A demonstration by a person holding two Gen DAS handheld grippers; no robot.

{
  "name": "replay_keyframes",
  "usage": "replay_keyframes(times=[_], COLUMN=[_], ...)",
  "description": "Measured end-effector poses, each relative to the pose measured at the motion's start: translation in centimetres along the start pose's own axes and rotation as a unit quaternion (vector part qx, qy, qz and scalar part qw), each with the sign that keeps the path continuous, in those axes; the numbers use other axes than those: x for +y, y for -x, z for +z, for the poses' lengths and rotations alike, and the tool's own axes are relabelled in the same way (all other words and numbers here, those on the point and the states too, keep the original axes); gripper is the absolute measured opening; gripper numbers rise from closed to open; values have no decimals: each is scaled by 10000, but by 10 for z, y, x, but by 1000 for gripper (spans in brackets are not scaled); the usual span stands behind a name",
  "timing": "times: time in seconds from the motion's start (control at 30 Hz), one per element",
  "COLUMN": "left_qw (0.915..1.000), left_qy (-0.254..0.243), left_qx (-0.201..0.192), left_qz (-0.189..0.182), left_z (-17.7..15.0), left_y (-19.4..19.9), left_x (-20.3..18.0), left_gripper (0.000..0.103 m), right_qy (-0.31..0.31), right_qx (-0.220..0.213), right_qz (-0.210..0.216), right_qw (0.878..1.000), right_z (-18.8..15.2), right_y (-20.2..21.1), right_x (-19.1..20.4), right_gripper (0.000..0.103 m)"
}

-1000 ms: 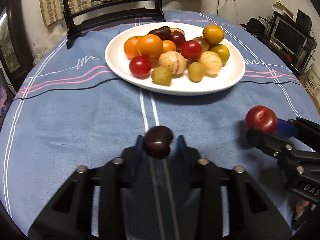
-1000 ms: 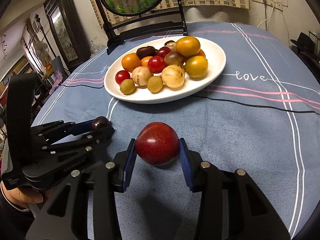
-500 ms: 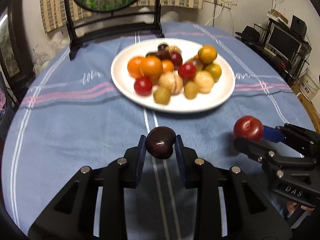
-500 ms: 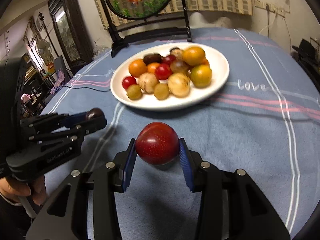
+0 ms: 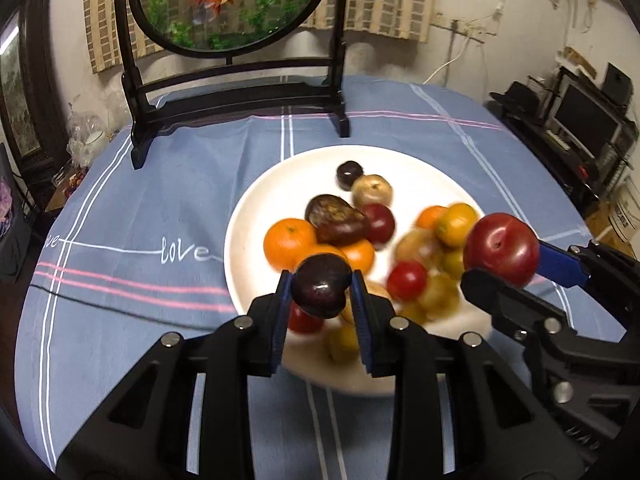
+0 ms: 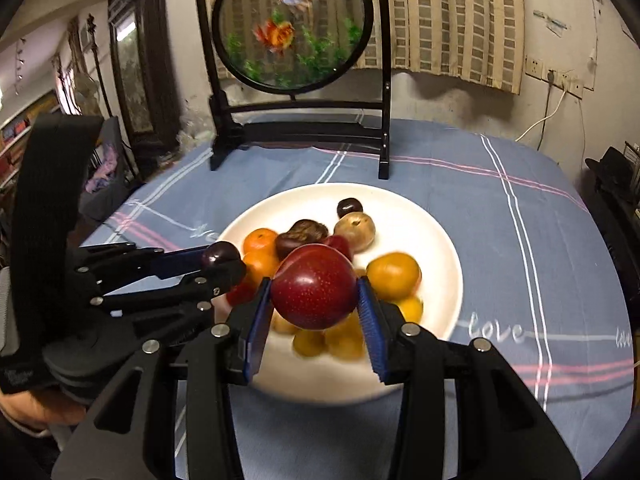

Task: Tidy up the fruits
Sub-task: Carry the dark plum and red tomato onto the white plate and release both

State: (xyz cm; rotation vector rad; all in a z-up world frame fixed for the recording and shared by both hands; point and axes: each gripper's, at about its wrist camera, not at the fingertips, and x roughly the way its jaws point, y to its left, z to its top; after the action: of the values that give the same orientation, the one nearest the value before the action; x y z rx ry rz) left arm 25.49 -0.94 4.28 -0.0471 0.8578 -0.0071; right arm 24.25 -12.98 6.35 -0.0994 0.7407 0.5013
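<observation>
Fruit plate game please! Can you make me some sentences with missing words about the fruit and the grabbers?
1. The left gripper is shut on a dark ____ fruit.
2. The right gripper grips a big ____ fruit.
3. The plate under the fruit pile is ____.
4. The word on the blue tablecloth is ____.

Missing words: purple; red; white; love

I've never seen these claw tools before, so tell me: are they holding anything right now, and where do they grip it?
Yes. The left gripper pinches a small dark purple fruit by its sides. The right gripper clamps a larger red plum across its middle.
</observation>
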Motion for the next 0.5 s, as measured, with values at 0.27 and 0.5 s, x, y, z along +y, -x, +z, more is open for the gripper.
replay_keyframes(times=[0.27,0.5], left_qw=[9994,9979], left_qy=[326,655], left_qx=[145,0], left_qz=[-6,27], left_z=[23,25], left_y=[-36,-31], left_x=[18,26], left_gripper=[30,69], right_qy=[39,-201], right_qx=[393,184], right_qz=[-210,-187], right_qw=[9990,9995], right_z=[26,25], right_y=[-56,-43], right_x=[-11,-20], right_gripper=[43,57])
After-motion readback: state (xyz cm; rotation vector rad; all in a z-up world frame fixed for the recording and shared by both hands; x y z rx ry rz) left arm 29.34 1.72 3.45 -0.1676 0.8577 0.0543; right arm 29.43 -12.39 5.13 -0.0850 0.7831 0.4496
